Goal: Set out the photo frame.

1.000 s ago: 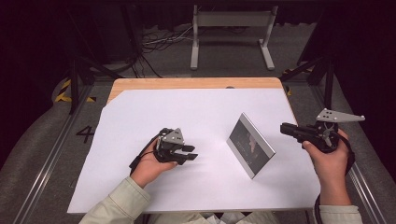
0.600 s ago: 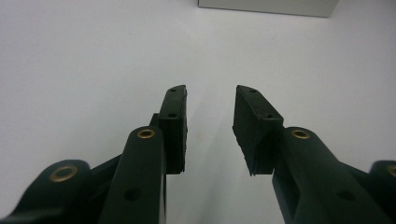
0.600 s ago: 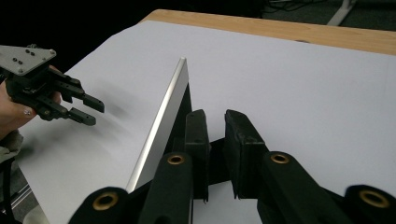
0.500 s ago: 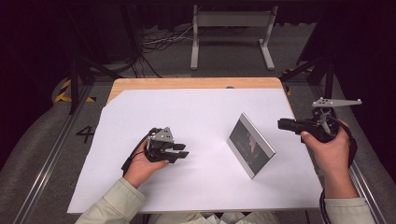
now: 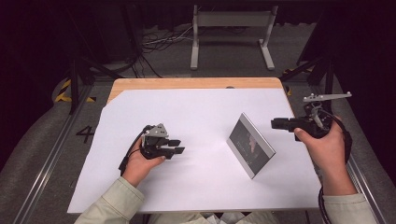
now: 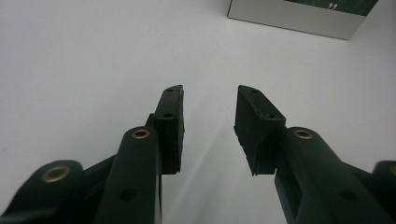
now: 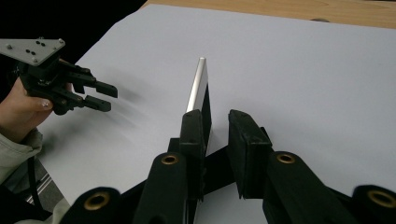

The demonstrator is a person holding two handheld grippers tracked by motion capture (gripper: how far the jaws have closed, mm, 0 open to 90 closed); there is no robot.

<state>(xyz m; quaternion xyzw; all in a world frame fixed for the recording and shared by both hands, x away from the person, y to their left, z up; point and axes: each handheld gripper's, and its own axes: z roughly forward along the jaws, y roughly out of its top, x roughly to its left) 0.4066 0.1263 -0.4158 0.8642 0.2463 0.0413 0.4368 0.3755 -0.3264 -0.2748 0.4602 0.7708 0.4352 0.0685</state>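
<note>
With your right gripper [image 5: 276, 124] and left gripper [image 5: 179, 146] both spread and pinching nothing, the jaws just having been opening, leave the picture frame [image 5: 250, 144] standing propped on the white sheet [image 5: 196, 107] between them, withdrawing slowly without bumping it.

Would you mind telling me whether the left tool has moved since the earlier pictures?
Yes. In the high view the left tool has drawn back leftward, away from the picture frame standing on the white sheet; its jaws have just been opening, with nothing between them.

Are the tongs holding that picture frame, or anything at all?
Nothing is held. The left tongs and the right tongs are both open and bare, and the picture frame stands alone on the white table.
</note>
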